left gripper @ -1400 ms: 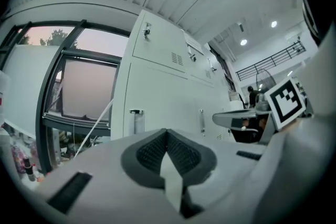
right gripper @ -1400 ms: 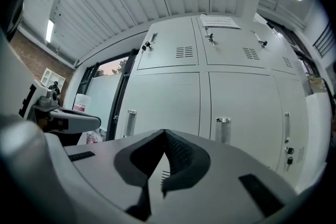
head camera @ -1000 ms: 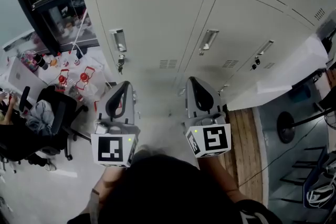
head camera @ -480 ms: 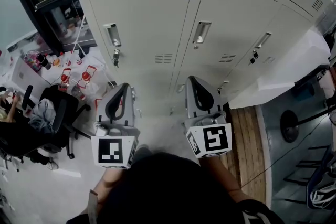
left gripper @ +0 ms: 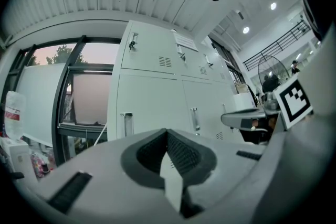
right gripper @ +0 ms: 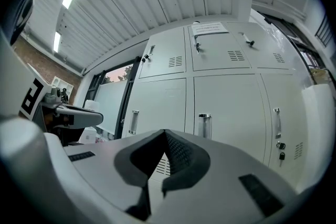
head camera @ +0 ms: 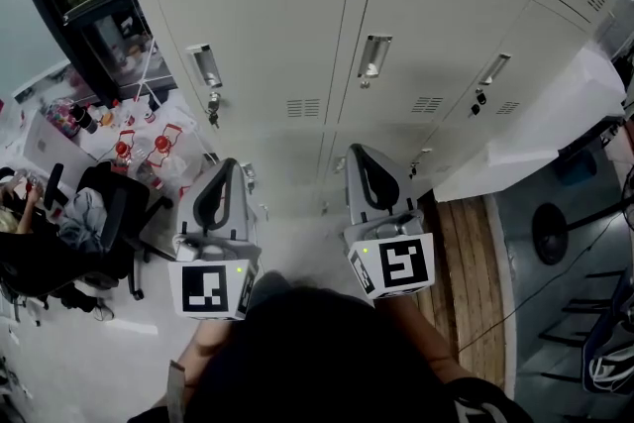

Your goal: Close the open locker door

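A bank of cream lockers [head camera: 297, 25] faces me. At its right end one locker door [head camera: 555, 124] stands swung out toward me. Both grippers are held side by side at waist height, short of the lockers and touching nothing. My left gripper [head camera: 223, 175] points at the locker with the hanging keys [head camera: 212, 109]; its jaws meet, shut and empty [left gripper: 167, 131]. The right gripper [head camera: 362, 158] points at the middle lockers, left of the open door, also shut with nothing between its jaws [right gripper: 164, 131]. The person's head hides both wrists.
At the left stand an office chair [head camera: 99, 213] and a desk with bottles [head camera: 89, 119] by a dark window frame [head camera: 59, 25]. A wooden floor strip [head camera: 466, 263], a round stand base [head camera: 548, 233] and cables lie at the right. Closed doors carry metal handles [head camera: 373, 56].
The lockers have slid slightly up and left in the head view as the view shifted. Both grippers stay shut in about the same place.
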Tool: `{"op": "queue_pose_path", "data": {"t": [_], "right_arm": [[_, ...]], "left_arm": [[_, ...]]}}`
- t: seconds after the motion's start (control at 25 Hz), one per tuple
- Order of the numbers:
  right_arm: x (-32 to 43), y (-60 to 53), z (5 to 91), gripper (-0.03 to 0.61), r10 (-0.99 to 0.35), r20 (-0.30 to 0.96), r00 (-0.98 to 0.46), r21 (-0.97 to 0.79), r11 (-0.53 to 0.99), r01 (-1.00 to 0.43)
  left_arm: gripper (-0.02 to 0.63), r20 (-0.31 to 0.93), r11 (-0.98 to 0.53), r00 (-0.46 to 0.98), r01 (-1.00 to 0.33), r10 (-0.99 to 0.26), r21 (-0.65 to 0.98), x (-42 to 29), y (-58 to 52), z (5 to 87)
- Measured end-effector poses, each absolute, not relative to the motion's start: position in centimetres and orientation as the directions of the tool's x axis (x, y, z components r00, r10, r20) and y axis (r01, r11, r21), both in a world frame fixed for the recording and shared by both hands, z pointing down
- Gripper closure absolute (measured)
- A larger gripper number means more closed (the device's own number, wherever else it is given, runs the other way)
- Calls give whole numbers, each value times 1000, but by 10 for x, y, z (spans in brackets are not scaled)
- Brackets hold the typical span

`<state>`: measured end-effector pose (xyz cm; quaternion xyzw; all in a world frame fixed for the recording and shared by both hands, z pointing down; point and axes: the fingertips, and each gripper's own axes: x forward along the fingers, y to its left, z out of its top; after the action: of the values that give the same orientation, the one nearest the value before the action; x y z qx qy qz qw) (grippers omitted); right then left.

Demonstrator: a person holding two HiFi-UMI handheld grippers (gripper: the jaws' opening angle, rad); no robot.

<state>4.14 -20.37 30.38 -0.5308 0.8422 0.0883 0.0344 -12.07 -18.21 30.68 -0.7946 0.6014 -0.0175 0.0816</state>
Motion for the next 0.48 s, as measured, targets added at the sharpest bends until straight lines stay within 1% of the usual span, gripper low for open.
{"op": "queue_pose_path", "data": {"t": [0.32,0.48], "right_arm": [[42,-204,306,563,-887,-161,-433,87,424,-902],[42,-205,304,563,-887,-166,-432,82,424,-902]], "left_arm": [[612,-72,-273,289,-946,-954,-176,-115,-182,305],[613,-82,-267,283,-950,-956,-161,-114,-183,302]]}}
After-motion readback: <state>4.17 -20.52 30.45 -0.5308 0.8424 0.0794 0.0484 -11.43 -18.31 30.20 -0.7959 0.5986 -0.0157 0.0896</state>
